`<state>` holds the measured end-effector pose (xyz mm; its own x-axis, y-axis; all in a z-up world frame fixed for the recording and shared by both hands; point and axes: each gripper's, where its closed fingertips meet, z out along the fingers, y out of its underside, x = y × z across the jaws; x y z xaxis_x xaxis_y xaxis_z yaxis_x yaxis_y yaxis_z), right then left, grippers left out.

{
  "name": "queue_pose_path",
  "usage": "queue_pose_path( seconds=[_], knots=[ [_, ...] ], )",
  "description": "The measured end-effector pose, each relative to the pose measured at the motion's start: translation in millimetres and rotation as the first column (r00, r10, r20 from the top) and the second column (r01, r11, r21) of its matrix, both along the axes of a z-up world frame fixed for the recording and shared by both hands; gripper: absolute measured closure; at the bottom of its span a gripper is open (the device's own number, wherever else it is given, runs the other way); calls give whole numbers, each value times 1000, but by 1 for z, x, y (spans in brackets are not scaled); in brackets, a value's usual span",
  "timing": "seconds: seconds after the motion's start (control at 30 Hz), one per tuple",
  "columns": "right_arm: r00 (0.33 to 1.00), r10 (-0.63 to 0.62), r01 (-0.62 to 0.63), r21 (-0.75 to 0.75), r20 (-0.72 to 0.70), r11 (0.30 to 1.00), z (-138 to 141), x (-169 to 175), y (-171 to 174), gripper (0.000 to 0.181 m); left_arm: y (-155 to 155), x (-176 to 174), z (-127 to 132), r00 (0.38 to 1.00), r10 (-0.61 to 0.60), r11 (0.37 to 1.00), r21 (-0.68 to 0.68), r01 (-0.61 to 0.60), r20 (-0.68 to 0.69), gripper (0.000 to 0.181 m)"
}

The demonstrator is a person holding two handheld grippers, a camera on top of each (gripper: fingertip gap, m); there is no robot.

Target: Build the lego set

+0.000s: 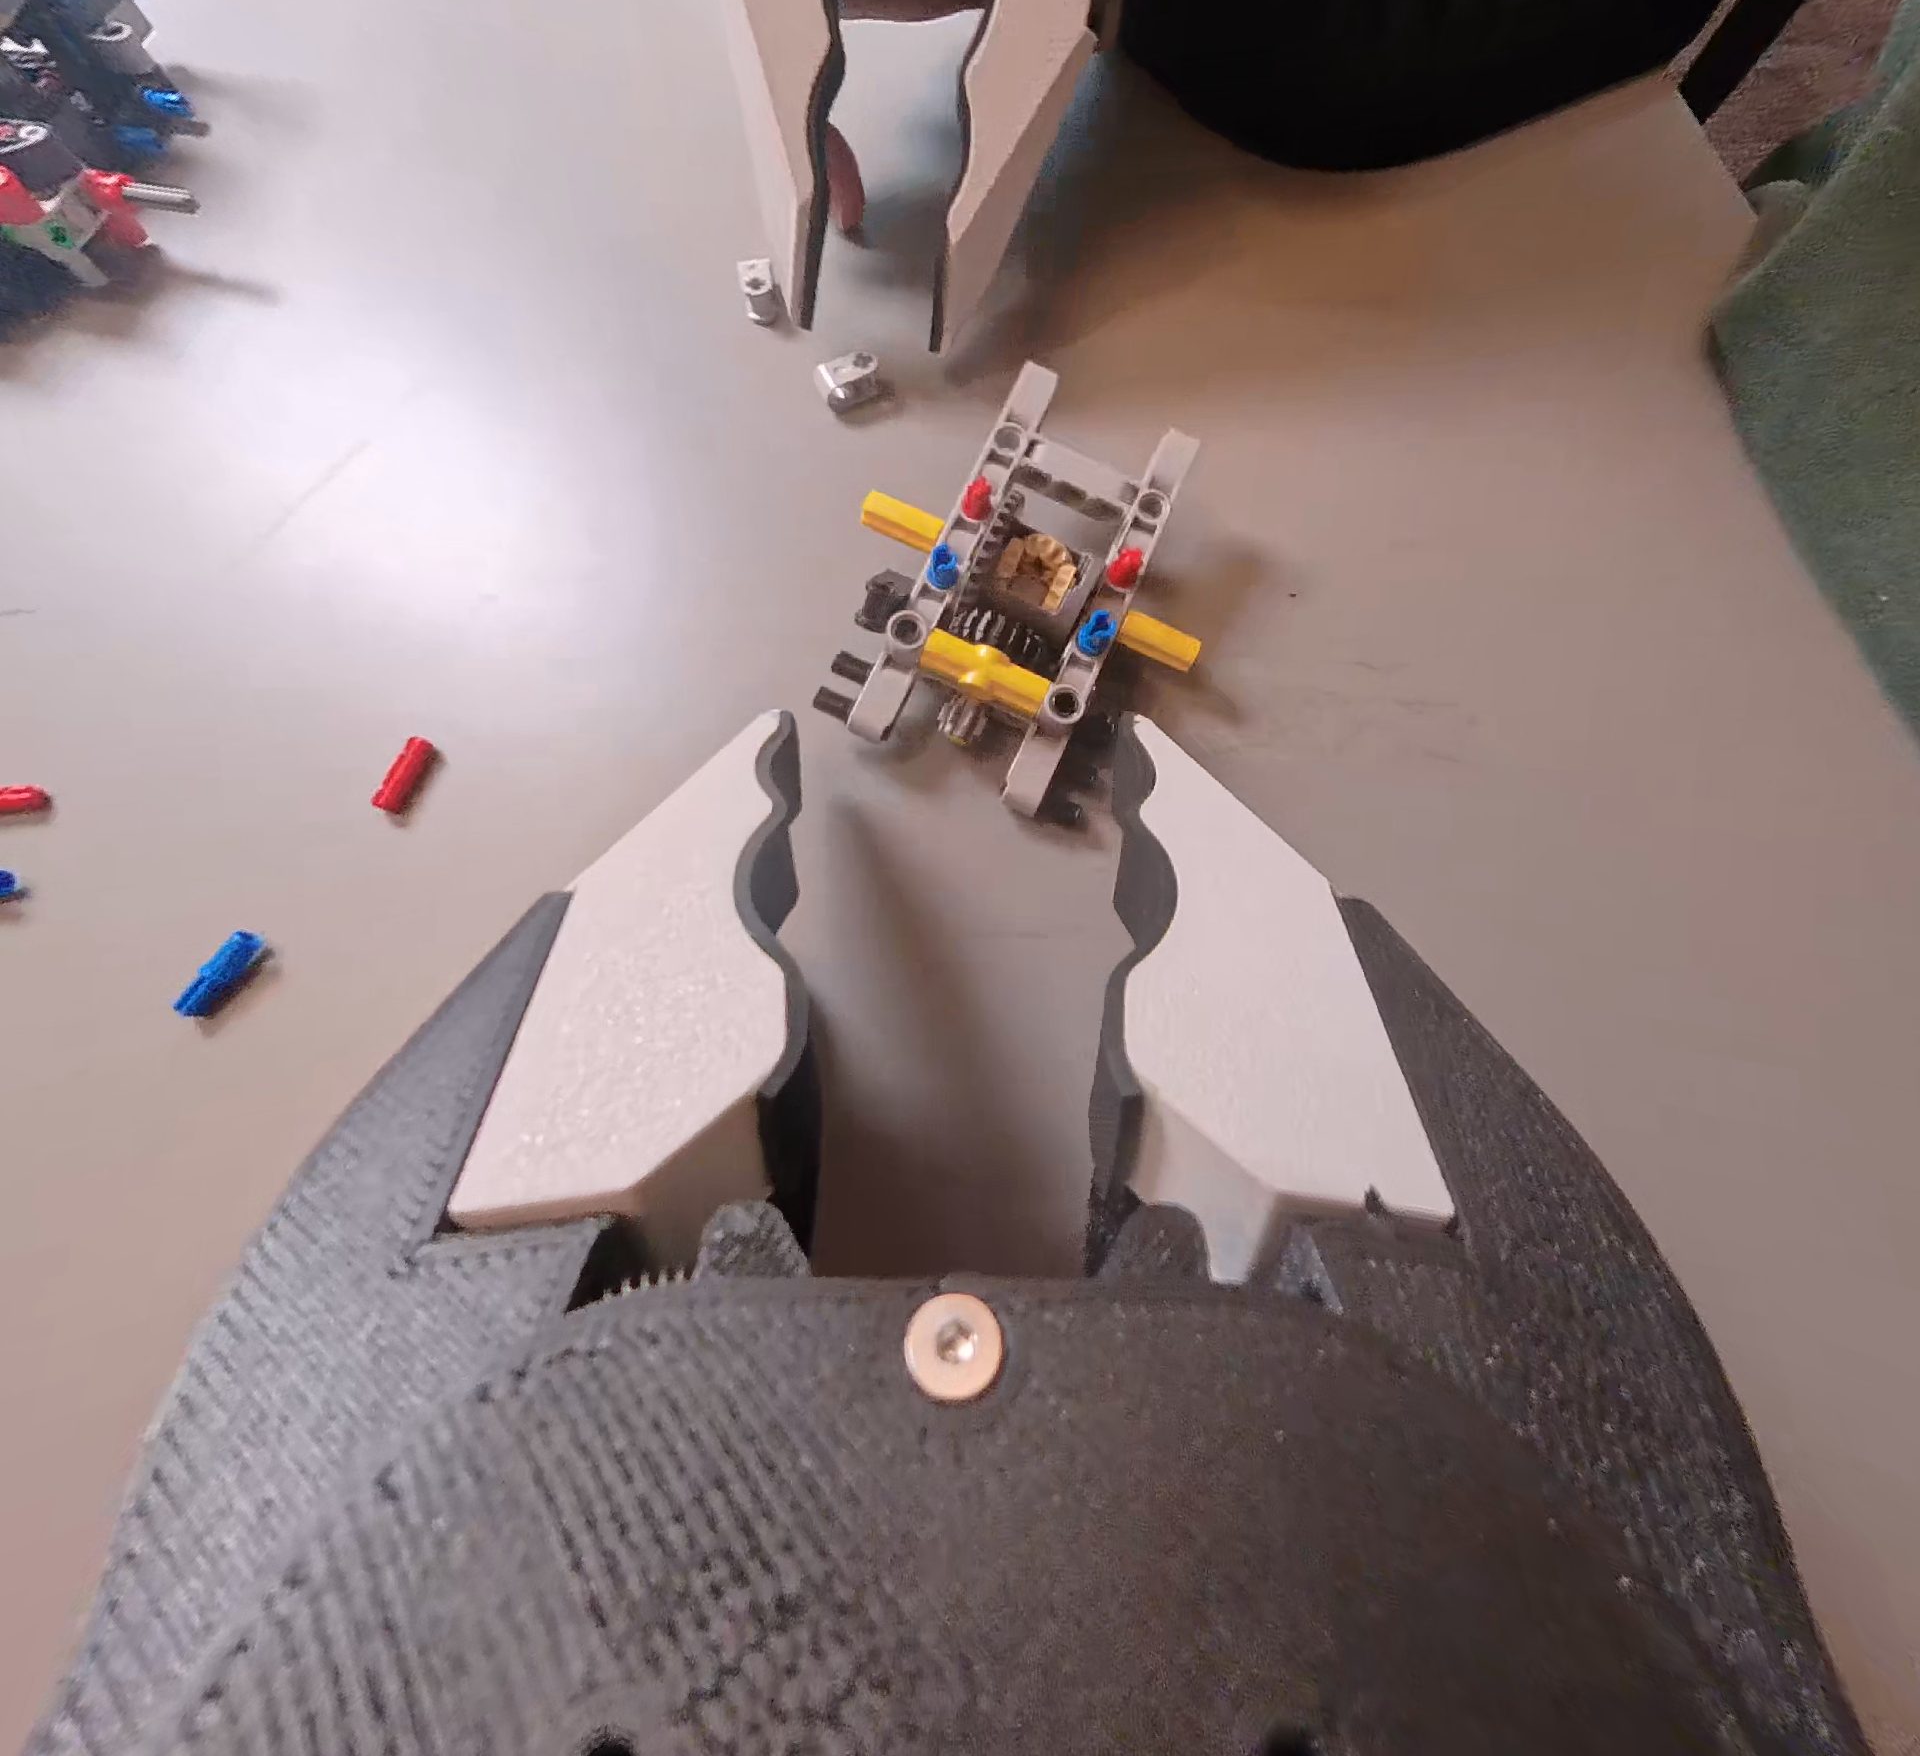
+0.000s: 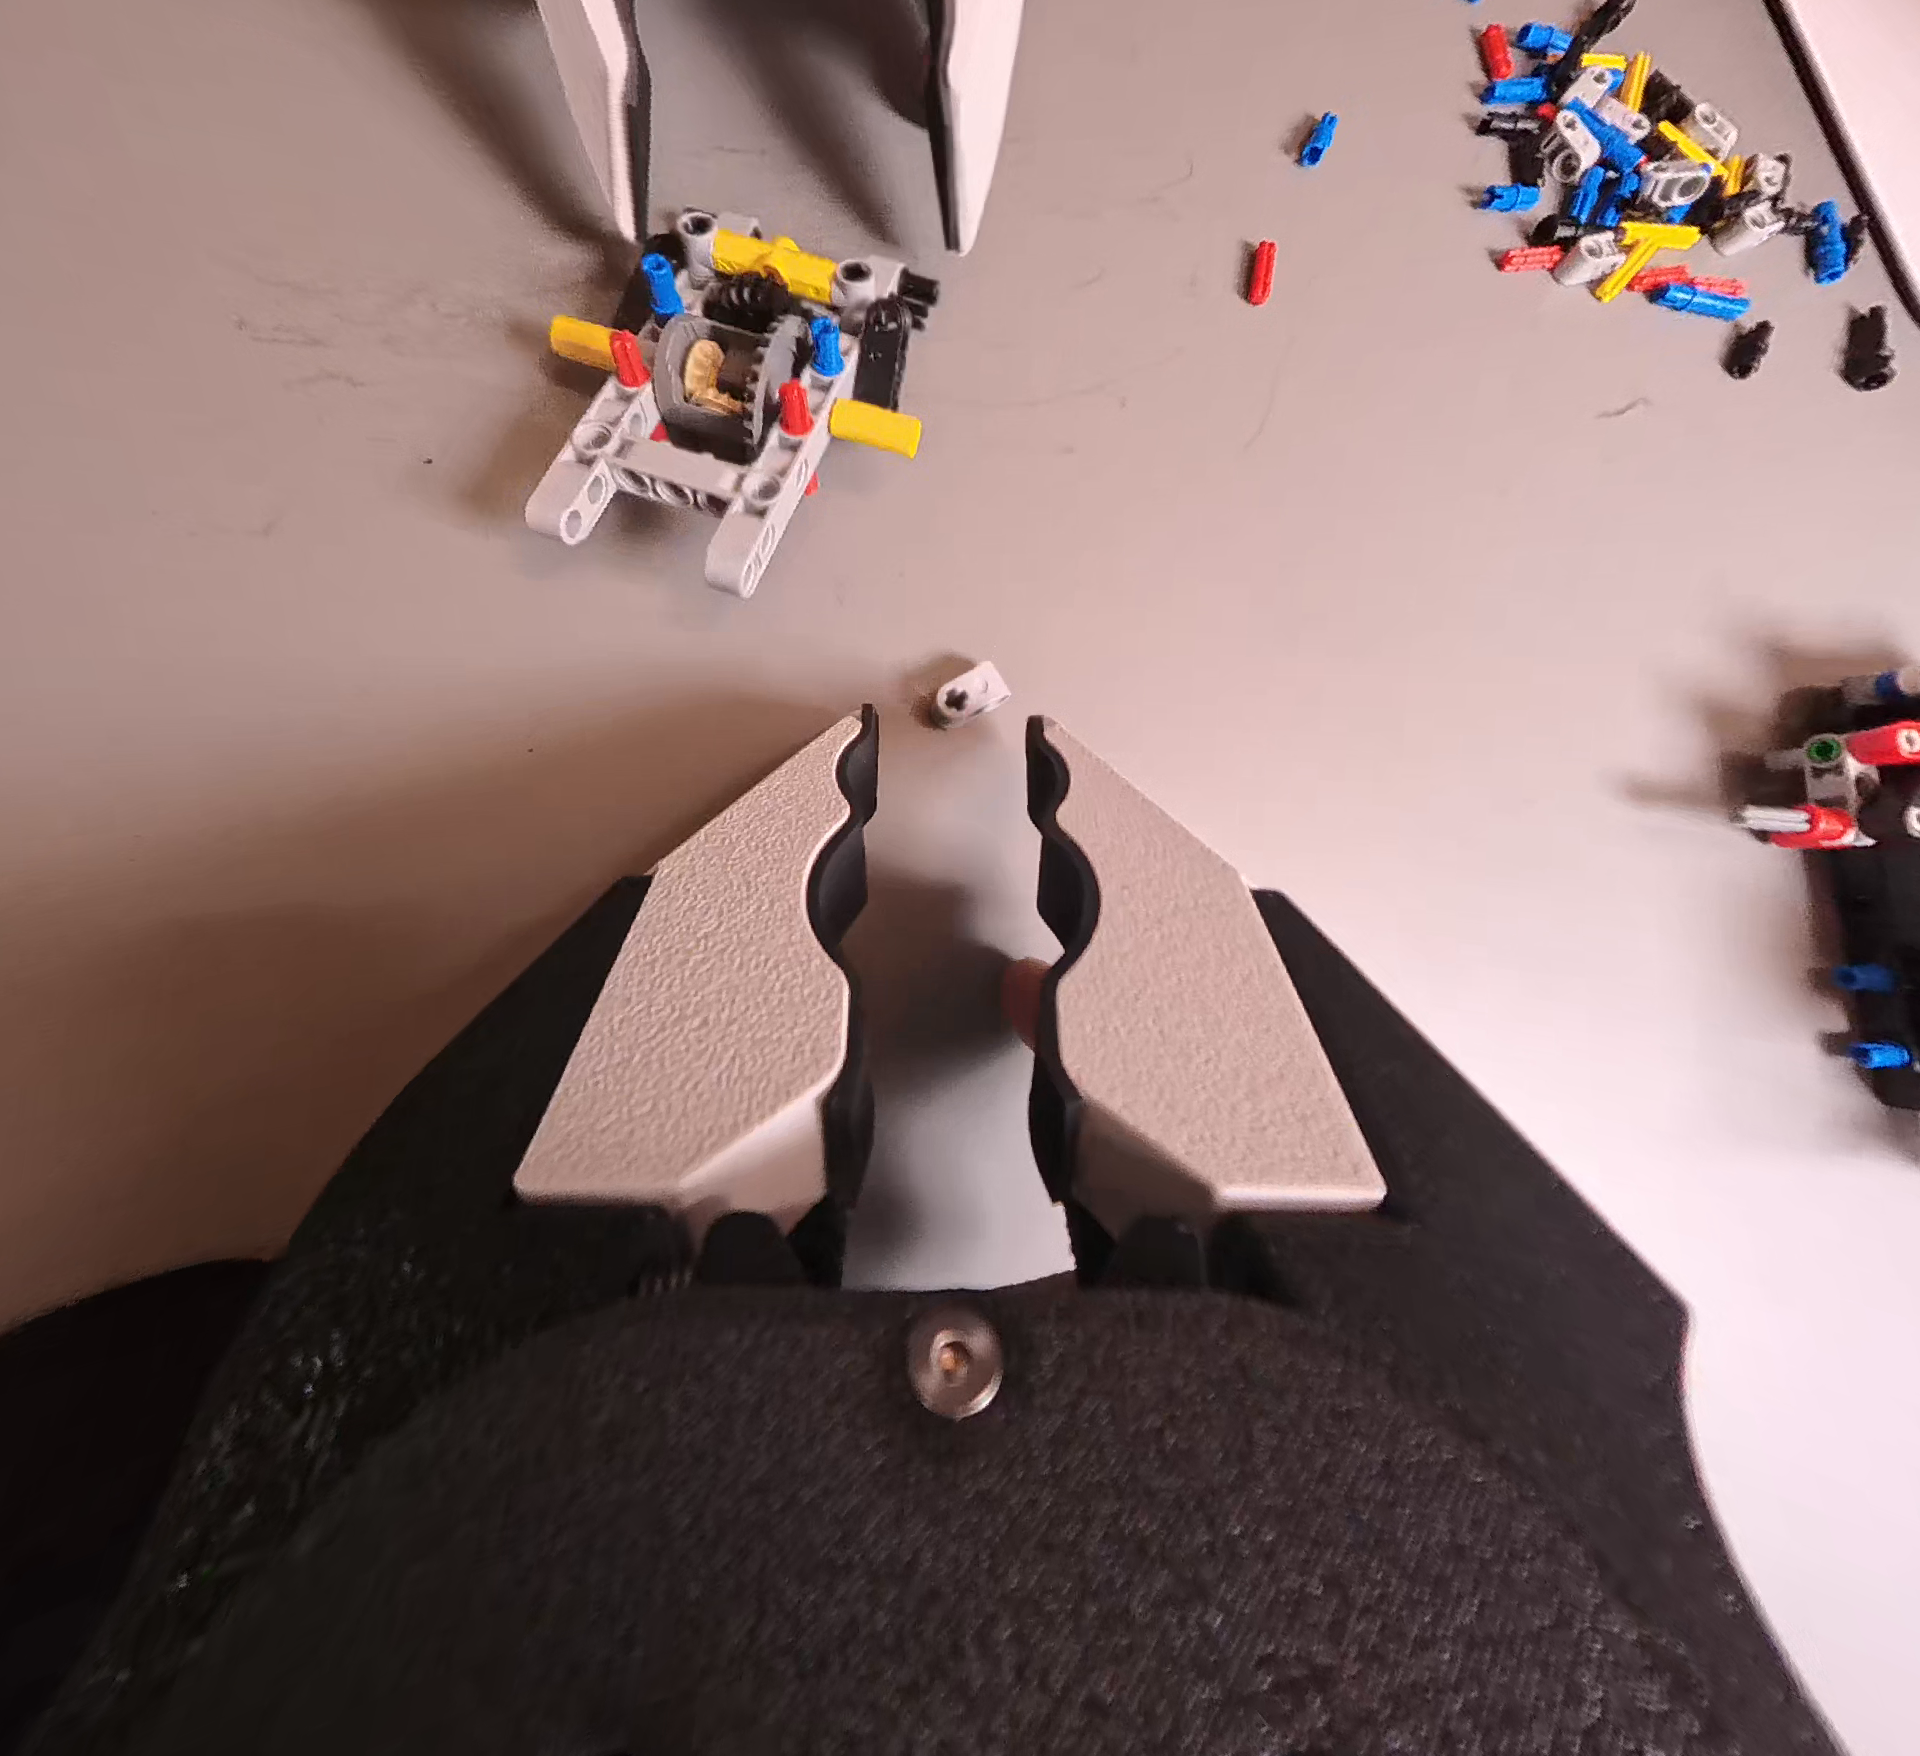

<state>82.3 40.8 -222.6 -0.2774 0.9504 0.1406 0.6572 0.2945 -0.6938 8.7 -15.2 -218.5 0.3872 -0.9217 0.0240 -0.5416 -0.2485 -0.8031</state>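
A small grey lego assembly (image 1: 1023,594) with yellow axles, red and blue pins and a gear in its middle lies on the table; it also shows in the right wrist view (image 2: 727,397). My left gripper (image 1: 961,750) is open and empty, its fingertips just short of the assembly's near end. My right gripper (image 2: 951,730) is open and empty, low over the table. A small grey connector (image 2: 968,693) lies just ahead of its fingertips. The left wrist view shows two such connectors (image 1: 854,378) (image 1: 758,290) by the right gripper (image 1: 873,324).
A pile of loose parts (image 2: 1652,158) lies at the far right, with a red pin (image 2: 1260,270) and a blue pin (image 2: 1315,139) nearer. A larger dark build (image 2: 1870,875) stands at the right edge. A white tray (image 2: 1849,44) is beyond. The table edge (image 1: 1662,179) is close. Left tips to right tips: about 10 centimetres. My right tips are about 12 centimetres from the red pin (image 2: 1260,270), my left tips only 8 centimetres. The left camera catches it too, in the left wrist view (image 1: 395,773).
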Motion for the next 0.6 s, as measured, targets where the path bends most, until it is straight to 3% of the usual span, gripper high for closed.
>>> queue_pose_path(
  seconds=[0.3,0.6],
  knots=[
    [1000,9,-9,65,8,998,-3,-8,1,157,18,-22,20,986,165,979,114,-166,19,131],
    [1000,-7,5,113,20,994,-4,-9,2,168,11,-18,46,951,300,935,179,-308,71,132]
  ],
)
